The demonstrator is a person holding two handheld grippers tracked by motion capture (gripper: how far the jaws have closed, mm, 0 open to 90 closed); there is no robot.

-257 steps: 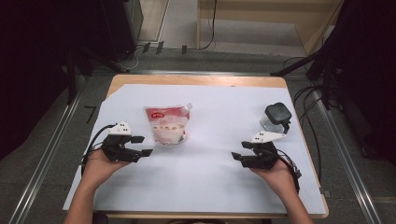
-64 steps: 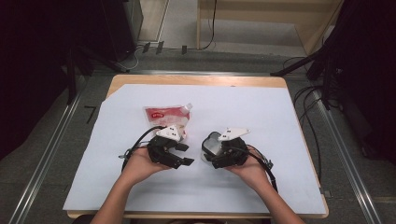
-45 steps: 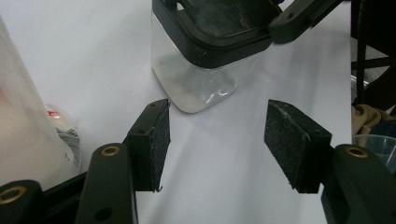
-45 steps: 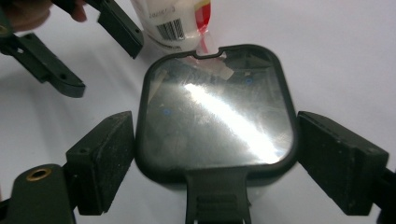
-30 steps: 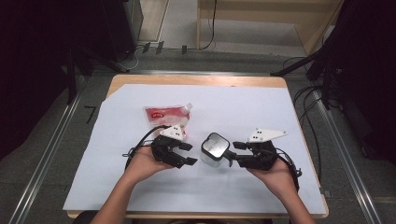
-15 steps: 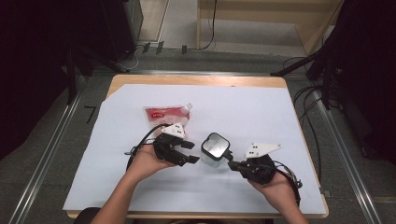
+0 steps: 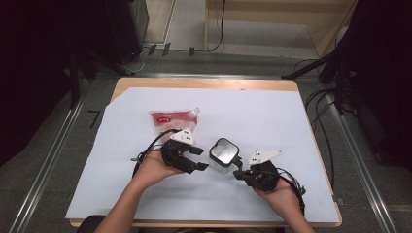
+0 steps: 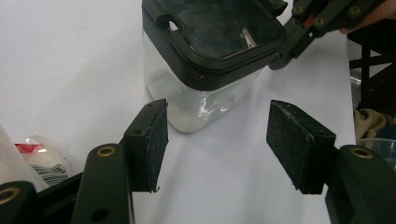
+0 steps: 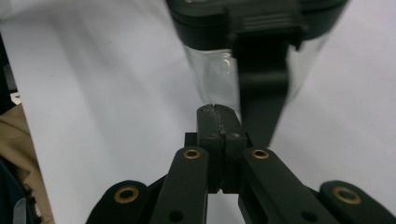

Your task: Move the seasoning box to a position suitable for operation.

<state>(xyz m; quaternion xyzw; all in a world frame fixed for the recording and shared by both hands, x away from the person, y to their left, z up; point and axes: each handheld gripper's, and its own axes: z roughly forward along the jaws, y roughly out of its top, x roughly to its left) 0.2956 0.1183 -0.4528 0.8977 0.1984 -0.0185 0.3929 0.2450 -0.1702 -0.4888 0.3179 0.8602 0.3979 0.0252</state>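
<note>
A clear square container (image 7: 222, 154) with a black lid stands upright mid-table on the white sheet (image 7: 291, 121). My left gripper (image 7: 201, 159) is just to its left, open, with nothing between the jaws. In the left gripper view the container (image 8: 210, 60) stands ahead of the left gripper (image 8: 217, 112), untouched by the spread pads (image 8: 152, 140). My right gripper (image 7: 239, 174) sits at the container's near right corner, shut. In the right gripper view the right gripper (image 9: 218, 112) has its jaws pressed together just before the container (image 9: 210, 74), beside the black lid latch (image 9: 261, 93) that hangs down.
A red and white food pouch (image 7: 173, 121) lies flat behind the left gripper; its edge shows in the left gripper view (image 8: 42, 158). The wooden table edge (image 7: 204, 83) borders the sheet. Cables and metal rails run on the floor around the table.
The container, once at the far right, now stands mid-table. Over the last second my right gripper drew back toward the near edge and is shut. The left gripper barely moved.
</note>
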